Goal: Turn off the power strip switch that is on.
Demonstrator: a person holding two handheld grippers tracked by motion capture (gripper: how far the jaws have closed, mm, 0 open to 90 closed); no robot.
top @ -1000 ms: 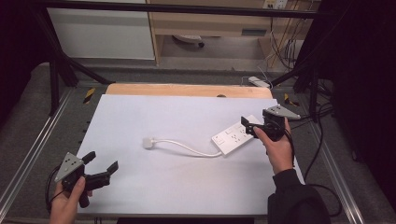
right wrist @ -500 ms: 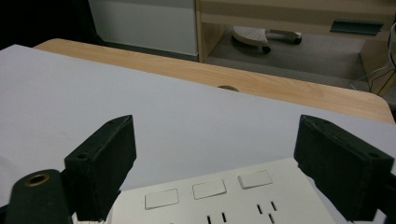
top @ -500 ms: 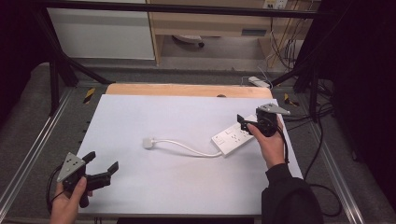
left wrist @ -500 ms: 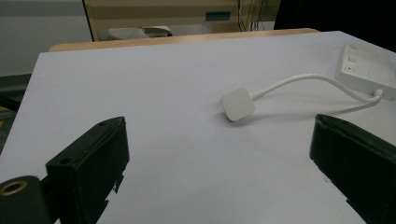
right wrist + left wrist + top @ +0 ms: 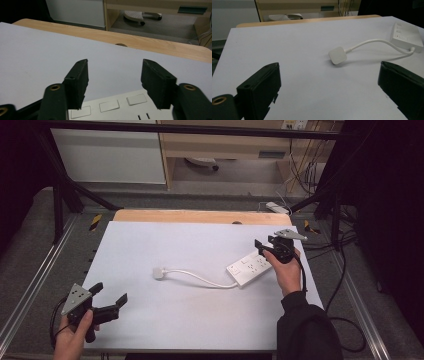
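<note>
Things counted: one white power strip [image 5: 251, 268], one white cord [image 5: 200, 278] running from it, one flat white plug [image 5: 159, 273] at the cord's end, two grippers, one in each of my hands.
Table: white table top [image 5: 150, 245] with a bare wooden strip [image 5: 190, 216] along its far edge.
Power strip: lies flat at the right side of the table, set at a slant, its far end under my right gripper [image 5: 264, 248].
Buttons: from the right gripper view I count three pale square buttons [image 5: 108, 105] in a row on the strip's top, just below the jaw tips.
Right gripper: jaws have just been closing and now stand partly apart, one at each side of the strip's end; I cannot see either pad pressing on it.
Left gripper [image 5: 111, 296]: jaws wide apart and holding nothing, at the near left corner of the table.
Plug: near the middle of the table, ahead of my left gripper and well apart from it.
Cord: curves from the plug across to the strip's near end.
</note>
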